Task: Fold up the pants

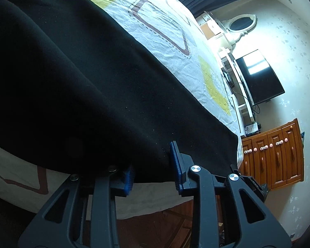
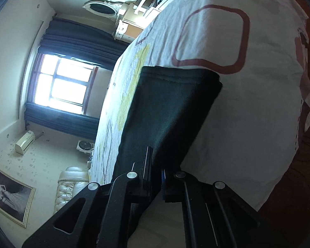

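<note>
The black pants (image 1: pixel 88 86) lie on the bed and fill most of the left wrist view. My left gripper (image 1: pixel 153 169) is at their near edge, jaws apart, with the cloth edge lying between the blue pads (image 1: pixel 176 165). In the right wrist view the pants (image 2: pixel 169 107) lie as a long folded strip on the sheet. My right gripper (image 2: pixel 155 175) is shut on the near end of that strip, the cloth pinched between its narrow jaws.
The bed has a white sheet (image 1: pixel 165 31) with brown and yellow shapes. A wooden cabinet (image 1: pixel 274 153), a TV (image 1: pixel 258 76) and a mirror (image 1: pixel 240 23) stand past the bed. A window (image 2: pixel 62 84) with dark curtains, and wood floor (image 2: pixel 299 186) beside the bed.
</note>
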